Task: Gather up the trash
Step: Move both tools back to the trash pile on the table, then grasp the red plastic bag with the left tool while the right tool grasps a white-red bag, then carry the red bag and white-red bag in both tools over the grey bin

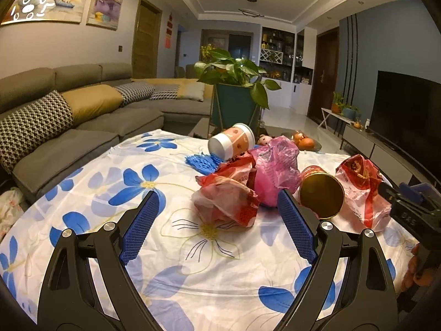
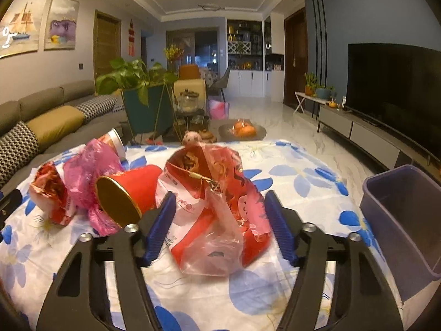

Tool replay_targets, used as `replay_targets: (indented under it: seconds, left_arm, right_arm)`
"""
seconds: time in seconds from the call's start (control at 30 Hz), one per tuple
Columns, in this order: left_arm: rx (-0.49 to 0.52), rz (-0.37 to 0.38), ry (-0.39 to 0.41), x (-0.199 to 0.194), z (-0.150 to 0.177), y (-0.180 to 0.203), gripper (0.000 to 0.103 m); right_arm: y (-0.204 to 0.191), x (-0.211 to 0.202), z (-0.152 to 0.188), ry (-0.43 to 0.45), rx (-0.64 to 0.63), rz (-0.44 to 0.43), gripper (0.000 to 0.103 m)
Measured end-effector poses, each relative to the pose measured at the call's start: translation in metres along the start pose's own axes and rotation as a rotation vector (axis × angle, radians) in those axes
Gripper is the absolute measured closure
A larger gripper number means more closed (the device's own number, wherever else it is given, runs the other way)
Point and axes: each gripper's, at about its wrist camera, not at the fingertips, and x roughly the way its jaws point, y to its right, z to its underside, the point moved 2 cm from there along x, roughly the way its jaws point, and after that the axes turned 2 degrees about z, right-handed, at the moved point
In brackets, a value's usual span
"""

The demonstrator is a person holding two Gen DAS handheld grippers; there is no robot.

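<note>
Between your right tongs (image 2: 220, 215), half-closed but not yet pinching, lies the red-and-clear plastic bag (image 2: 212, 207) on the counter (image 2: 289, 165); squeeze its bunched middle firmly, keeping your open left tongs (image 1: 217, 215) clear.

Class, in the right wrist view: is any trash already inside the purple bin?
No. The purple bin shows only bare inner walls, nothing in it.
</note>
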Motion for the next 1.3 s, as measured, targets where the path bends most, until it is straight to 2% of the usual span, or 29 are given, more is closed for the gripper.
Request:
replay_targets:
  seconds: [0.1, 0.2, 0.23, 0.37, 0.63, 0.7, 0.8, 0.9, 0.93, 0.97, 1.17, 1.3]
  left_arm:
    - [-0.002, 0.006, -0.009, 0.003, -0.001, 0.000, 0.017]
    - [-0.004, 0.010, -0.013, 0.006, -0.002, -0.001, 0.017]
    - [-0.005, 0.012, -0.017, 0.007, -0.003, -0.001, 0.017]
    - [-0.006, 0.011, -0.044, 0.018, -0.005, -0.003, 0.017]
    - [0.009, 0.017, -0.079, 0.036, -0.007, -0.005, 0.017]
    - [0.003, 0.031, -0.100, 0.042, -0.005, -0.006, 0.023]
    - [-0.013, 0.062, -0.133, 0.049, -0.002, -0.009, 0.040]
    - [-0.035, 0.086, -0.164, 0.054, 0.002, -0.012, 0.067]
    - [-0.040, 0.092, -0.177, 0.056, 0.003, -0.012, 0.080]
    - [-0.044, 0.098, -0.189, 0.058, 0.004, -0.013, 0.089]
    - [-0.071, 0.134, -0.176, 0.052, 0.007, -0.014, 0.101]
    - [-0.081, 0.133, -0.128, 0.028, 0.004, -0.015, 0.101]
  right_arm:
    - [0.000, 0.016, 0.004, -0.063, -0.002, 0.000, 0.057]
    - [-0.002, 0.023, 0.008, -0.096, -0.012, -0.008, 0.075]
    - [-0.002, 0.024, 0.009, -0.101, -0.013, -0.016, 0.083]
    - [-0.003, 0.023, 0.010, -0.094, -0.012, -0.044, 0.098]
    - [0.000, -0.006, 0.012, -0.015, 0.000, -0.059, 0.100]
    - [0.002, -0.014, 0.014, 0.000, 0.009, -0.066, 0.100]
    - [0.005, -0.022, 0.016, 0.008, 0.017, -0.072, 0.100]
    - [0.006, -0.028, 0.020, 0.013, 0.023, -0.079, 0.100]
    - [0.007, -0.029, 0.020, 0.015, 0.024, -0.081, 0.100]
    - [0.007, -0.031, 0.020, 0.017, 0.024, -0.082, 0.100]
    - [0.005, -0.035, 0.022, 0.014, 0.021, -0.090, 0.100]
    - [0.004, -0.042, 0.022, 0.030, 0.018, -0.093, 0.100]
